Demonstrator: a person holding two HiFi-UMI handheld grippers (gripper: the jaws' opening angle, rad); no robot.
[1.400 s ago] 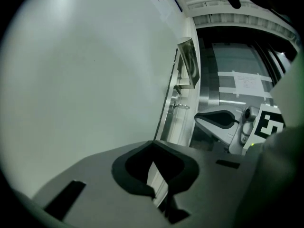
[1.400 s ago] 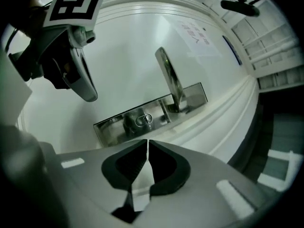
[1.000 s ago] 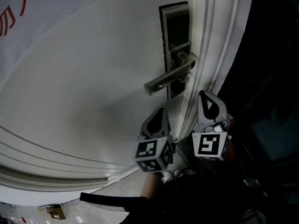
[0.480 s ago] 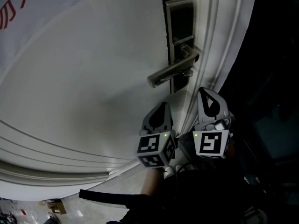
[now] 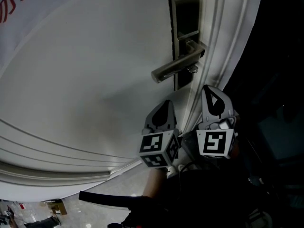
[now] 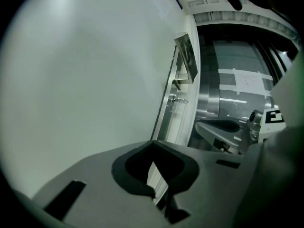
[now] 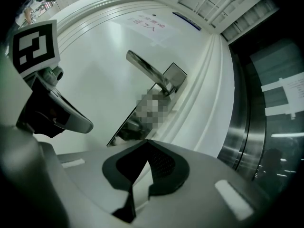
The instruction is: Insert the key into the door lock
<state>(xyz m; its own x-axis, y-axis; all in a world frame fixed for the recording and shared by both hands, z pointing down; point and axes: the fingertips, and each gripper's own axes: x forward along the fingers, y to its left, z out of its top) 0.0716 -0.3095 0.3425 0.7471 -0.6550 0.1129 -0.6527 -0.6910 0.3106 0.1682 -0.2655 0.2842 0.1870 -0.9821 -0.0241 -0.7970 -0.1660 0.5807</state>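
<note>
— White door (image 5: 95, 70); lock plate (image 5: 184, 13) and lever handle (image 5: 176, 66) at far right. The key?
— Neither left gripper (image 5: 165, 107) nor right gripper (image 5: 209, 93), both near, holds it; jaws together, empty. The small metal piece (image 5: 192, 70) under the lever could be it. Probably stiff, light, slippery: pinch its head.

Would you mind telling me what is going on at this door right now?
A person holds a gripper in each hand in front of a white door. The left gripper and right gripper hang side by side just below the lever handle and its lock plate, touching neither. Both grippers' jaws are together with nothing visible between them, so nothing has gone into the lock yet.
</note>
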